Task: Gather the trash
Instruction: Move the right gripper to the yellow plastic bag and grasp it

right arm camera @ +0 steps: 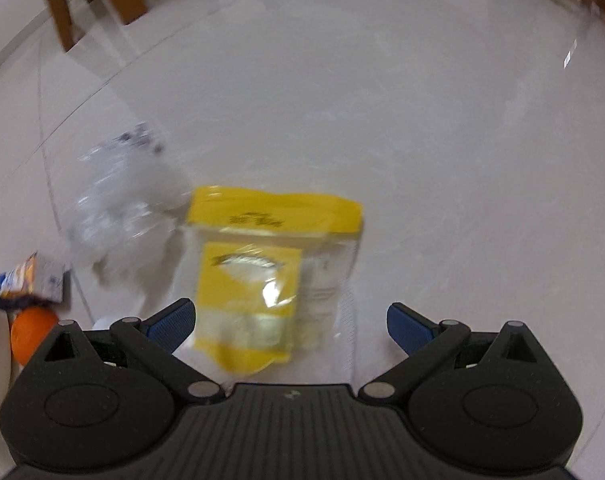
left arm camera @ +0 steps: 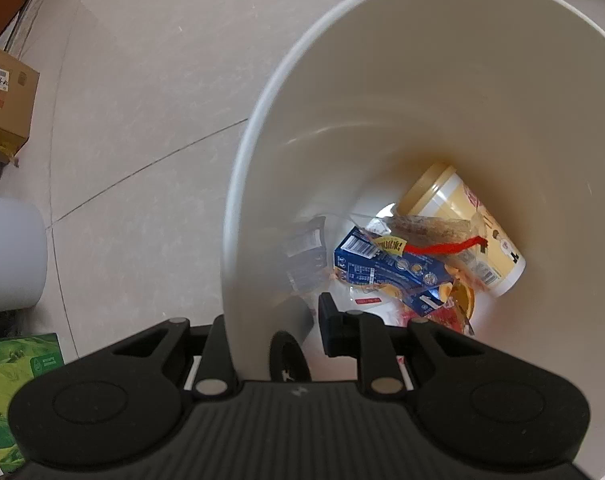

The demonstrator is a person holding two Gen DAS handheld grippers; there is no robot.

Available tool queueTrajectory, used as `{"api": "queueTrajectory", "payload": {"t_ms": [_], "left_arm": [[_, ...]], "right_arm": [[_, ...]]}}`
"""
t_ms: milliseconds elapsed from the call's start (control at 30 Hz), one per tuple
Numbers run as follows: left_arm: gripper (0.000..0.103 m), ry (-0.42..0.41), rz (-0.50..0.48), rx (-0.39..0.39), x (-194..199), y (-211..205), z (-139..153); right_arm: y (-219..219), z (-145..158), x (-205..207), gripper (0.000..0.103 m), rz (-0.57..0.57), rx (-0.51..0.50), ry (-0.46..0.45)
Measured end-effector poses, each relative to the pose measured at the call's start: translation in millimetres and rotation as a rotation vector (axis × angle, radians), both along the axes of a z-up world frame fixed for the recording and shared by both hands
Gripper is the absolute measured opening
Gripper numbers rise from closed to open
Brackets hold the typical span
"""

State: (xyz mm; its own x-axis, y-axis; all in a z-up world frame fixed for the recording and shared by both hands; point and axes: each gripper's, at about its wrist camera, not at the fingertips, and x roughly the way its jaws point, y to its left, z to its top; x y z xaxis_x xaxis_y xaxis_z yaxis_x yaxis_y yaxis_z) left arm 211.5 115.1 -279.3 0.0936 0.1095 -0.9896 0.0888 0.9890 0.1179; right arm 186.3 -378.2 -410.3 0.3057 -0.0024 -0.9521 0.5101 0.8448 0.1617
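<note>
Right tongs (right arm camera: 290,322) spread wide and empty, blue tips either side of a yellow pouch (right arm camera: 270,276) lying flat on the floor (right arm camera: 442,160), straight ahead and partly between the tips. Picture blurred, so contact with the pouch impossible to judge.

Best done by lowering until both tips sit level with the floor, one on each long edge of the pouch. Then close slowly. Thin film likely to slide or buckle rather than lift, so better to bite near a stiffer printed part than the clear margin. Worth checking the grip before raising.

Left of the pouch, a crumpled clear wrapper (right arm camera: 118,204), just beside it and possibly overlapping; care needed not to drag it along. Further left, a small blue-and-orange pack (right arm camera: 30,280) and something orange (right arm camera: 32,336) below it, both for later.

Left tongs (left arm camera: 276,336) clamped on the wall of a white bin (left arm camera: 442,80), one tip outside, one inside. Bin tilted toward the camera. At its bottom already: a yellow tub (left arm camera: 462,220), a blue carton (left arm camera: 386,268), loose wrappers. Bin mouth best held steady and close for the drop.
</note>
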Motion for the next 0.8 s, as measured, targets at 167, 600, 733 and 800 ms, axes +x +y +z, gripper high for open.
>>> {"api": "queueTrajectory", "payload": {"t_ms": [167, 600, 733, 800], "left_arm": [[0.020, -0.008, 0.000, 0.012, 0, -1, -2], [0.021, -0.015, 0.004, 0.019, 1, 0, 0], [0.022, -0.015, 0.008, 0.022, 1, 0, 0], [0.022, -0.016, 0.007, 0.022, 1, 1, 0]], "right_arm": [[-25, -22, -3, 0.103, -0.048, 0.136, -0.014], [-13, -47, -7, 0.103, -0.030, 0.452, -0.023], [1, -34, -2, 0.103, 0.014, 0.493, -0.076], [7, -27, 5, 0.103, 0.032, 0.510, -0.108]]}}
